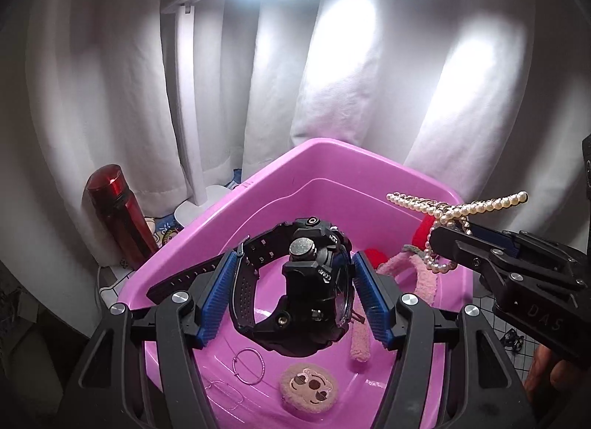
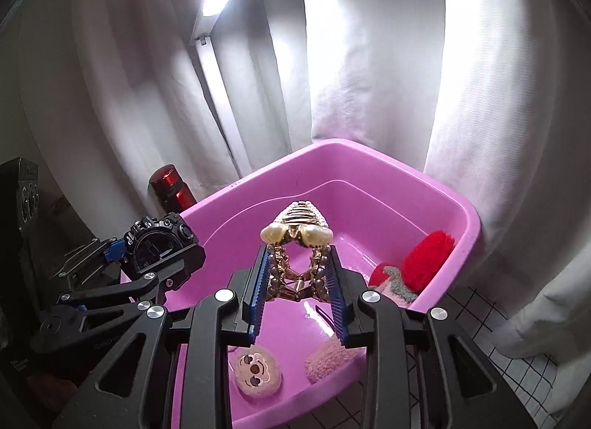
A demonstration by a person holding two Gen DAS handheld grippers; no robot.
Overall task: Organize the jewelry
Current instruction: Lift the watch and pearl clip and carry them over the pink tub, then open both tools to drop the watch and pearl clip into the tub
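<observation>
Black rubber and resin, the watch [image 1: 310, 281] sits clamped between my left tongs [image 1: 295, 296], case on edge with its strap curling toward the tub's left rim, hanging directly over the pink tub [image 1: 369, 167]. Its drop is straight down onto bare floor beside the thin hoop [image 1: 248, 364] and the plush face [image 1: 314, 388]. My right tongs [image 2: 300, 281] are clenched on the pearl piece [image 2: 297, 240], its long axis pointing away toward the tub's far wall, also above the basin; I judge both ready for release.
</observation>
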